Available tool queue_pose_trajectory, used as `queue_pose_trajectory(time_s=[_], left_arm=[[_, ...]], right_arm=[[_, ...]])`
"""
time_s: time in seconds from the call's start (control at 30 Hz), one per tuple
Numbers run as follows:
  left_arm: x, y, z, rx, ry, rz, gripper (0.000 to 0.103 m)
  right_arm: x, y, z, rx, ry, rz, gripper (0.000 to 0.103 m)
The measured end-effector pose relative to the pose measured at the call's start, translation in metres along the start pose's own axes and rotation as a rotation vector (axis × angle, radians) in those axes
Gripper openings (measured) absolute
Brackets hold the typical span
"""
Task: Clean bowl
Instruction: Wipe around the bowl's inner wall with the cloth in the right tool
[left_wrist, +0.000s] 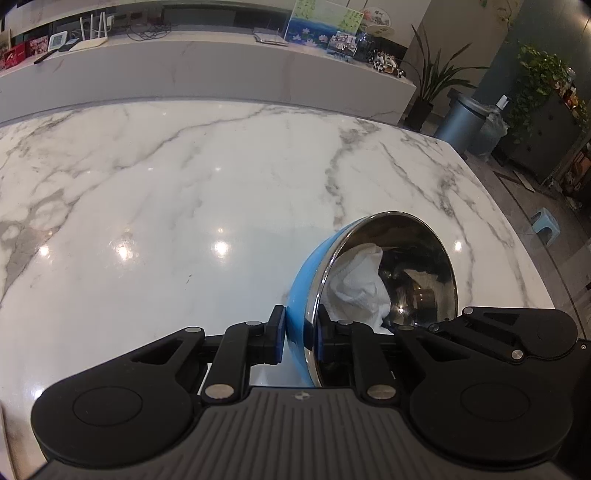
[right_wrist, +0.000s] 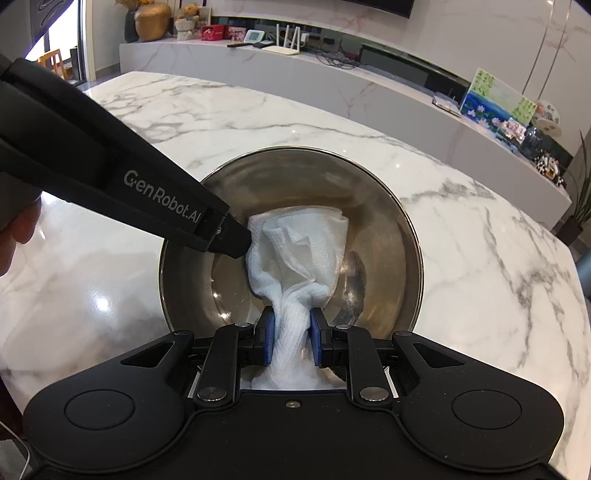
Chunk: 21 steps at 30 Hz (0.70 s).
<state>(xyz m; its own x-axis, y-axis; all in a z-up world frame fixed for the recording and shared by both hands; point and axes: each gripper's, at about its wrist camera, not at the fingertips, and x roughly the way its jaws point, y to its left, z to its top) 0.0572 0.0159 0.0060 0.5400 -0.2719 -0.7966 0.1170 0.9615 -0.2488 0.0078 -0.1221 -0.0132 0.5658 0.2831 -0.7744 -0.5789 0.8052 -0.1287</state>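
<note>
Bowl (right_wrist: 295, 206) sat tilted at centre frame over the marble bench (right_wrist: 461, 258), its rim pinched by the left tool (left_wrist: 299, 338); the right tool (right_wrist: 291, 341) was clamped on a paper towel (right_wrist: 299, 251) pressed inside; wiping seemed underway, the steel interior not yet judged fully clean.

Tilted blue-skinned steel bowl (left_wrist: 388, 266) holds crumpled white towel (right_wrist: 299, 251).

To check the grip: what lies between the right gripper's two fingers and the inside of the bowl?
In the right wrist view, only the white paper towel: the right gripper pinches its twisted end, and the rest spreads onto the bowl inside.
</note>
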Motion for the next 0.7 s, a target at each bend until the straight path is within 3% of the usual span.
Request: queue_pose_trajectory(time_s=[0.27,0.7], left_arm=[[0.0005,-0.0083,-0.0003,0.040,-0.006,0.046,0.014],[0.0013,-0.0100,-0.0003,0.072,0.011,0.046,0.011]], right_arm=[[-0.0004,0.0072,0.0033,0.001,0.000,-0.004,0.017],[-0.0018,-0.0011,0.0085,-0.011,0.006,-0.023,0.017]])
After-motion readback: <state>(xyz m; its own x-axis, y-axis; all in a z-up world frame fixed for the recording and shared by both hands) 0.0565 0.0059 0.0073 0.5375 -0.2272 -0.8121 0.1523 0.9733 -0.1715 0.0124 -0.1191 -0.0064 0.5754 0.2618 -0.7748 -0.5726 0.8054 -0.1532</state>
